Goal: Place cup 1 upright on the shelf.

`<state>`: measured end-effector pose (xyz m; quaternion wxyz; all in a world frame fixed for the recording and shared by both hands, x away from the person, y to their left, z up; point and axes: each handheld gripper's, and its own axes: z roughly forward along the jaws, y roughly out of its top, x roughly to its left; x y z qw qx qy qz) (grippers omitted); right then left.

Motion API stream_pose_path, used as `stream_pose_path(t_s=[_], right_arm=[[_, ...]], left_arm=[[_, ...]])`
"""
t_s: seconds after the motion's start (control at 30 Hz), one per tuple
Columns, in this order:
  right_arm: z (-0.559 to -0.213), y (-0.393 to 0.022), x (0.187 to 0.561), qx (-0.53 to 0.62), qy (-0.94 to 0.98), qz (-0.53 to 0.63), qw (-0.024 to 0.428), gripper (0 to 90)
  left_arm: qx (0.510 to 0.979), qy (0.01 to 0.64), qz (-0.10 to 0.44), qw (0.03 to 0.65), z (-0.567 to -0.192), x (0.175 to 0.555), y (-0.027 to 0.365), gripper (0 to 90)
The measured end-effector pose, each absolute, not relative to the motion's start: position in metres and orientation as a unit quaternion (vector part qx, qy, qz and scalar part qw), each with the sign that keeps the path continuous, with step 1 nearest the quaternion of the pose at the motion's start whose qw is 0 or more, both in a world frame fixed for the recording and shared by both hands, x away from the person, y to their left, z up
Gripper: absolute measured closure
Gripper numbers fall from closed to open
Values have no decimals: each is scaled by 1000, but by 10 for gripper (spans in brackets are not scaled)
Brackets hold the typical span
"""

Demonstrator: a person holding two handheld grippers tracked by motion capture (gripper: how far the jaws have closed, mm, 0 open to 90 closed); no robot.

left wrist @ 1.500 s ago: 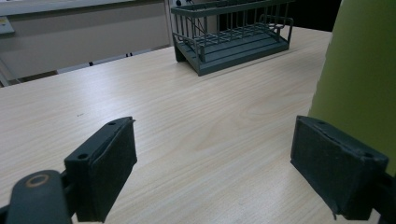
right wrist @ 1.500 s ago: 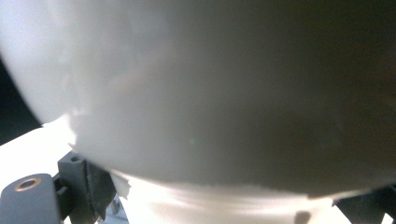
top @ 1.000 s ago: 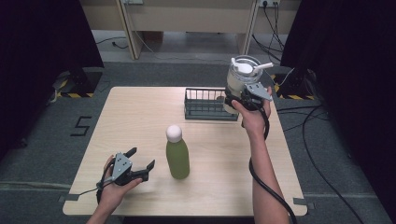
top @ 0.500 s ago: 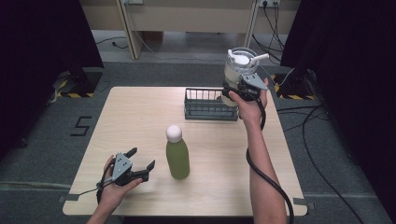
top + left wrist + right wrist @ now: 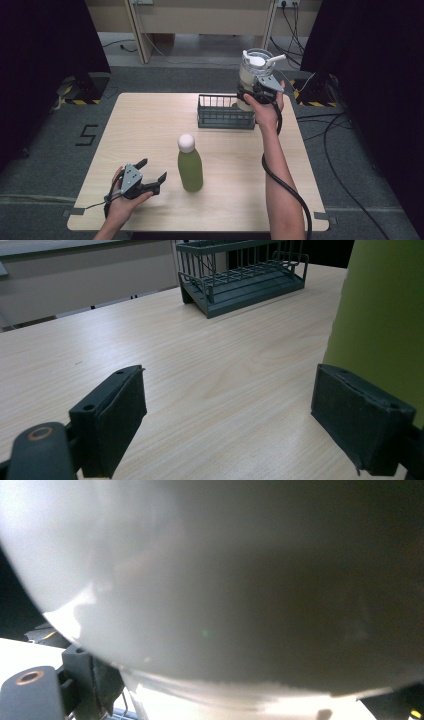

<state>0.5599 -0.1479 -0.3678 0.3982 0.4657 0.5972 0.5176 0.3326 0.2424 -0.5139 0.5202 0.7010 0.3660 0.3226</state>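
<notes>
1. The pale tumbler [image 5: 250,75] with a clear lid and a white straw spout is held up in the air above the far right part of the worktop [image 5: 150,125], over the right end of the wire rack [image 5: 220,112].
2. In the right gripper view the tumbler's [image 5: 210,580] frosted wall looms right up against the lens, blurred, with the edge of a black jaw at the bottom left corner.
3. The right claw [image 5: 255,92] is closed about halfway on the tumbler's lower body, gripping it from the near side; the tumbler stands roughly upright in that hold.
4. The dark grey wire rack sits on the far middle of the worktop, just below and beside the lifted tumbler; in the left gripper view the rack [image 5: 240,275] has nothing in it.
5. A green bottle [image 5: 190,167] with a white round cap stands upright near the worktop's middle, well apart from the rack.
6. The left claw [image 5: 152,180] rests low at the near left, its jaws wide apart and holding nothing, pointed toward the bottle.
7. In the left gripper view the green bottle [image 5: 385,315] rises just behind the right-hand jaw; whether they touch I cannot tell.
</notes>
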Motion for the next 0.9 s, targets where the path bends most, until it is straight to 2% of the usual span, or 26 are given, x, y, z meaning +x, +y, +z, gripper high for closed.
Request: stream_pose_path(t_s=[0.9], right_arm=[[-375, -142, 582, 474, 603, 509, 390, 107]], left_arm=[[705, 362, 318, 521, -514, 331, 239, 135]])
